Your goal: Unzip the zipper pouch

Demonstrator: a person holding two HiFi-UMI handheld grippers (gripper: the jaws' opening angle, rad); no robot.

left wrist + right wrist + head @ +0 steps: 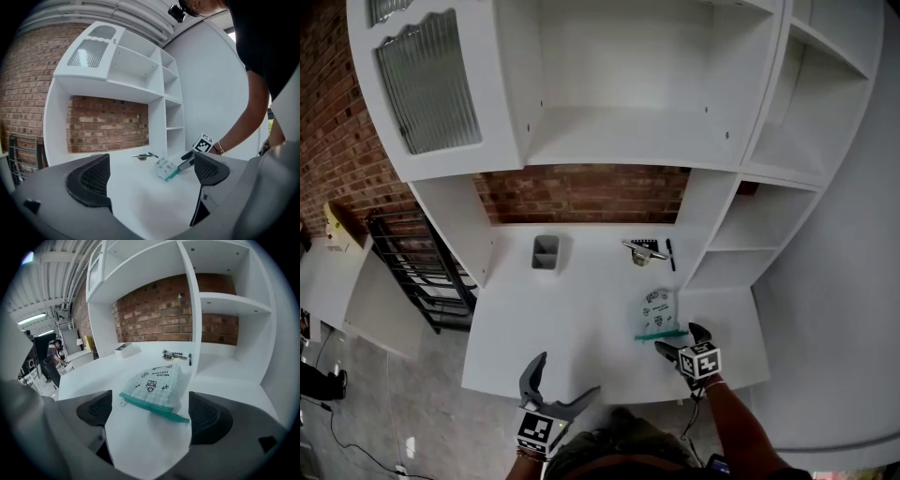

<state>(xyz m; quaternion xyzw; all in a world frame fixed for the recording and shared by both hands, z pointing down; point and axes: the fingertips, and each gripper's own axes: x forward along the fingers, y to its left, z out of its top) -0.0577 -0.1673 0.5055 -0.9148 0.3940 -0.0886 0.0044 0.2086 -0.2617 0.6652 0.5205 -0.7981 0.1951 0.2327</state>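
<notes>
The pouch lies on the white worktop, and its zipper looks shut. The right claw is wide open and empty, just in front of the green zipper edge. The left claw is open and empty too, well apart. Next, I think, a claw must pinch the little pull.

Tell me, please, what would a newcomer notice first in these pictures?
The eye goes first to the checked zipper pouch with its teal zipper, lying on the white desk near the front right. The right gripper stands open just before its zipper edge, and the left gripper, also open, hovers at the desk's front edge. Behind, a brick wall shows between white shelves.
</notes>
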